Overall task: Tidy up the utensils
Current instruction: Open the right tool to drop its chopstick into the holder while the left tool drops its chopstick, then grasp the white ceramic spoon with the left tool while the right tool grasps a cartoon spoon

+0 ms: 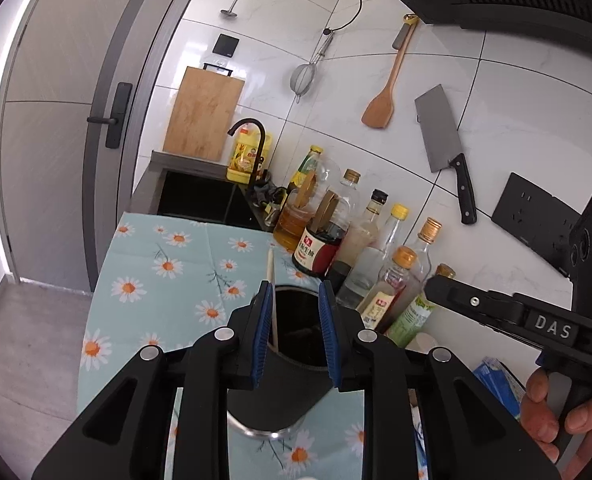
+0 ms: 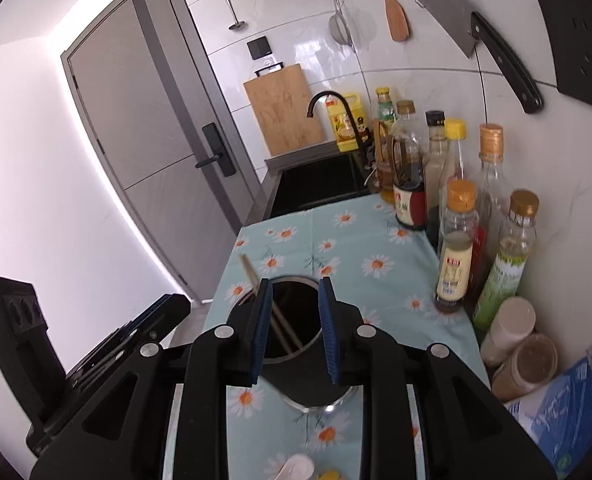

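Note:
A black cylindrical utensil holder (image 1: 296, 360) stands on the daisy-print cloth, also in the right wrist view (image 2: 296, 372). A pair of pale wooden chopsticks (image 2: 272, 312) leans inside it, tips sticking out over the left rim; in the left wrist view they show as one thin stick (image 1: 272, 292). My left gripper (image 1: 295, 332) is open and hovers just above the holder's mouth, the stick next to its left pad. My right gripper (image 2: 295, 330) is open and empty above the same mouth. The right gripper's body (image 1: 536, 320) shows at right in the left view.
A row of sauce and oil bottles (image 2: 456, 240) lines the wall on the right, with spice jars (image 2: 524, 364) and a blue packet (image 2: 564, 412) near the front. A black sink (image 2: 320, 184) and faucet lie beyond the cloth. A cleaver (image 1: 442, 132), wooden spatula (image 1: 380, 108) and strainer hang on the wall.

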A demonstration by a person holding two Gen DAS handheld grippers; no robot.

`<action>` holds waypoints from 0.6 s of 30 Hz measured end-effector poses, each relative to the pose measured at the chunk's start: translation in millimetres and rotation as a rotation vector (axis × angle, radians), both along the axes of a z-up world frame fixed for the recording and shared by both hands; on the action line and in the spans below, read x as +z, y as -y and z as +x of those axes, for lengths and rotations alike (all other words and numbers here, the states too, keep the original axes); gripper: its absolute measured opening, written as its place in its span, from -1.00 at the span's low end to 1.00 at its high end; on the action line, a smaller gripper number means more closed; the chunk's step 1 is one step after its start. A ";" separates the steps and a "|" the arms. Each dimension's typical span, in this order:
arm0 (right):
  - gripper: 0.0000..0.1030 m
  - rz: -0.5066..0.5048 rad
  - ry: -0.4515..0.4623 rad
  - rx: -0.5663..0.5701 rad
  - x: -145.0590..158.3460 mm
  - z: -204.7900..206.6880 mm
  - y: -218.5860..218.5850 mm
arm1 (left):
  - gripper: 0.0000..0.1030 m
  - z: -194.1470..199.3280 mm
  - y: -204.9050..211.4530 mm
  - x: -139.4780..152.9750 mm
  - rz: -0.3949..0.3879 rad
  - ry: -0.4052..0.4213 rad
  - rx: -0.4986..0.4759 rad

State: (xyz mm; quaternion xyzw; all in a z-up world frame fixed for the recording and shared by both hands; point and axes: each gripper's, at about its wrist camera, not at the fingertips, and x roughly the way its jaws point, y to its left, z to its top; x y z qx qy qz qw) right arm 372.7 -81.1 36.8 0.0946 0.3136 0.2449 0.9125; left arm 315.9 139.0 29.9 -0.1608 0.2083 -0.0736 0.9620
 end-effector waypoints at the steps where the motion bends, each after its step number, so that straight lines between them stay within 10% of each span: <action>1: -0.51 0.001 -0.005 0.008 0.7 -5.1 2.0 | -0.56 -3.7 0.2 1.3 0.006 -0.001 -0.004; 18: -0.48 0.126 -0.287 0.060 -50.4 -52.3 39.0 | -0.56 -59.7 19.3 -22.1 0.185 -0.138 -0.051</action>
